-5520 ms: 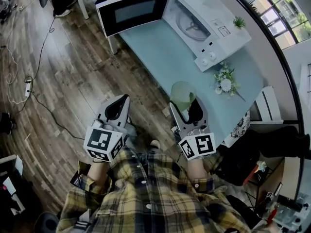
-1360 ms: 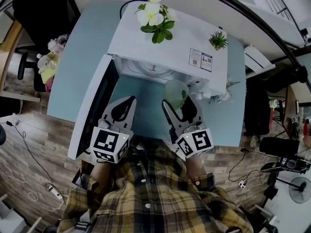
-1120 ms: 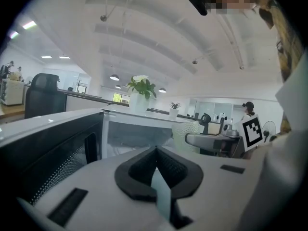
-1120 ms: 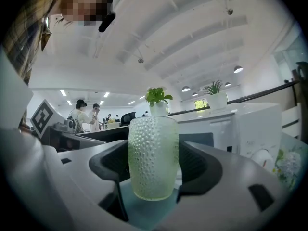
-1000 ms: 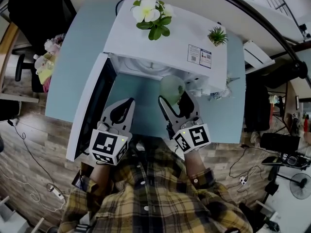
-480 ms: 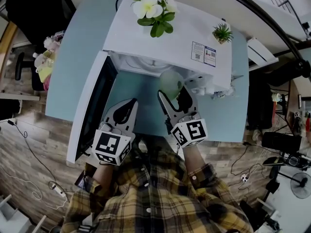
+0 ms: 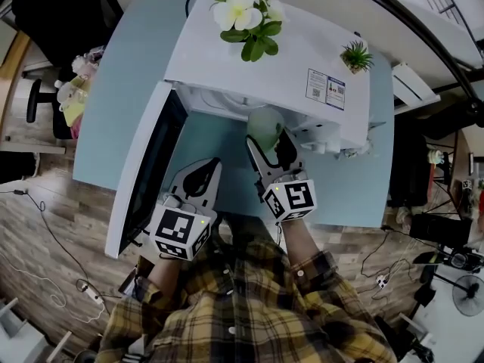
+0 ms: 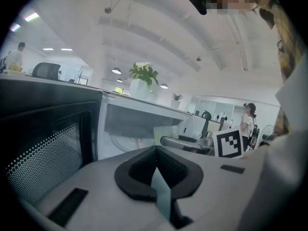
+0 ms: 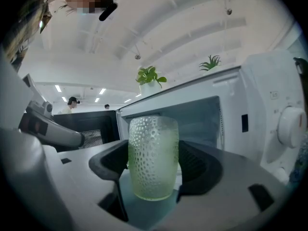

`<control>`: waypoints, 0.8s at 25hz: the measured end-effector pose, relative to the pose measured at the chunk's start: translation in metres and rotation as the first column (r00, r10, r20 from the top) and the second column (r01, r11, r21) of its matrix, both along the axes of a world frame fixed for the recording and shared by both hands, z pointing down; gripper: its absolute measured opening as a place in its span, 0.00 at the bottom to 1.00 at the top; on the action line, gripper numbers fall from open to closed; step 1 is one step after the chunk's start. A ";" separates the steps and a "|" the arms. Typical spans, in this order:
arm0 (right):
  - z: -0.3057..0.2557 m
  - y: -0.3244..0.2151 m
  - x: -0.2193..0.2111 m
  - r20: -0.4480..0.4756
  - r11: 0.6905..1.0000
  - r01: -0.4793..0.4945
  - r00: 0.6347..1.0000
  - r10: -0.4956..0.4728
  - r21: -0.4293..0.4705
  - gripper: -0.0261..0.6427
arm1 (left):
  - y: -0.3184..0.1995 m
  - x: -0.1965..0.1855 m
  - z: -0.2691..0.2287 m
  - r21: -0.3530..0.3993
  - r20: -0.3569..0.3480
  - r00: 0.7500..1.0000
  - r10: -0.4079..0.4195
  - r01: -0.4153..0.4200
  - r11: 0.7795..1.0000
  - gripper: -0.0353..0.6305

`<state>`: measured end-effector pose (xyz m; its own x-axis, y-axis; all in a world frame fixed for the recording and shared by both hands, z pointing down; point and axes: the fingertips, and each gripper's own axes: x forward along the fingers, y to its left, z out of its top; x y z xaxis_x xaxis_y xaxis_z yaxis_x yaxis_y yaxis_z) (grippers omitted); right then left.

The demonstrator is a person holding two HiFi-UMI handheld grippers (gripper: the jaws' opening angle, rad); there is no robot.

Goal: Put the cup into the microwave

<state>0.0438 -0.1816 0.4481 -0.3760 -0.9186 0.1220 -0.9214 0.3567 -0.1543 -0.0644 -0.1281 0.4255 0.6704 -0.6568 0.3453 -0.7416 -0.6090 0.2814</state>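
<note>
The pale blue surface (image 7: pixel 121 66) carries the white microwave (image 7: pixel 287 44), its door (image 7: pixel 147 180) swung open at left. At centre frame our right tongs (image 7: pixel 268 138) grasp the green cup (image 7: pixel 263 123) at the microwave's opening, while our left tongs (image 7: pixel 210 166) are clenched on nothing.

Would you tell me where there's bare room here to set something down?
Bare table lies left of the open microwave door and in front of its mouth. The microwave top is free between the flowering plant and the small plant. Crowded: the mouth, where the right gripper holds the cup.
</note>
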 end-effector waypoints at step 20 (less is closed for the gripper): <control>0.024 -0.052 -0.017 -0.061 1.000 -0.009 0.998 0.011 0.027 0.53 | -0.002 -0.012 0.015 -0.011 0.026 0.999 -0.043 0.043 0.999 0.04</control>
<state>0.0271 -0.2335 0.4716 -0.3592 -0.9256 0.1199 -0.9324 0.3504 -0.0884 -0.0766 -0.1303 0.4406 0.6322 -0.6810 0.3697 -0.7743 -0.5730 0.2685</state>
